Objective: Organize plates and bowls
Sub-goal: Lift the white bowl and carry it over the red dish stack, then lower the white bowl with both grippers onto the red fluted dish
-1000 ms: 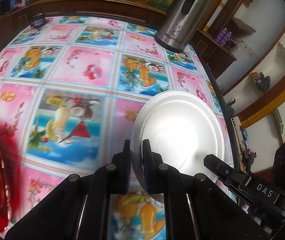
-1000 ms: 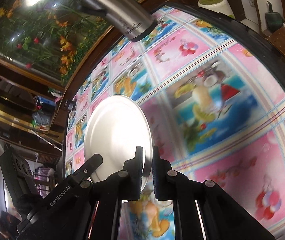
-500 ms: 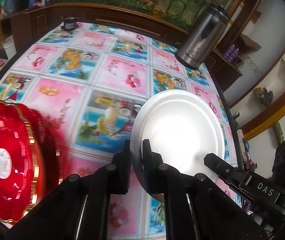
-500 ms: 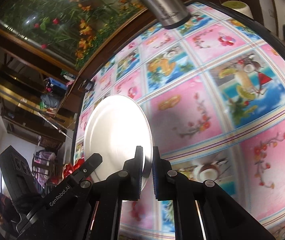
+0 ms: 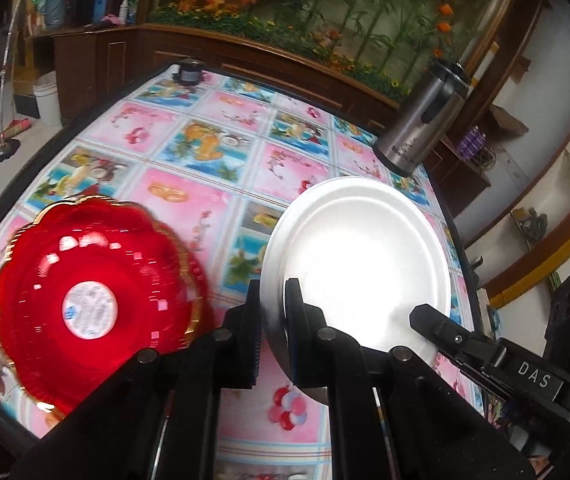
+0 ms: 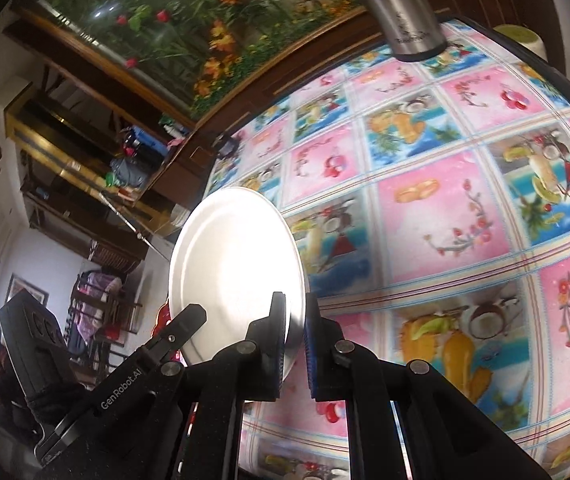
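Between both grippers' pads: white plate point(image 5: 359, 264).

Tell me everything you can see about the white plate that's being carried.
The white plate is round, plain and glossy, with a shallow raised rim; it looks like plastic or foam. It is held up off the table, tilted. The left tongs pinch its edge on one side and the right tongs pinch the opposite edge. Nothing lies on it. A red dish sits beside it on the table.
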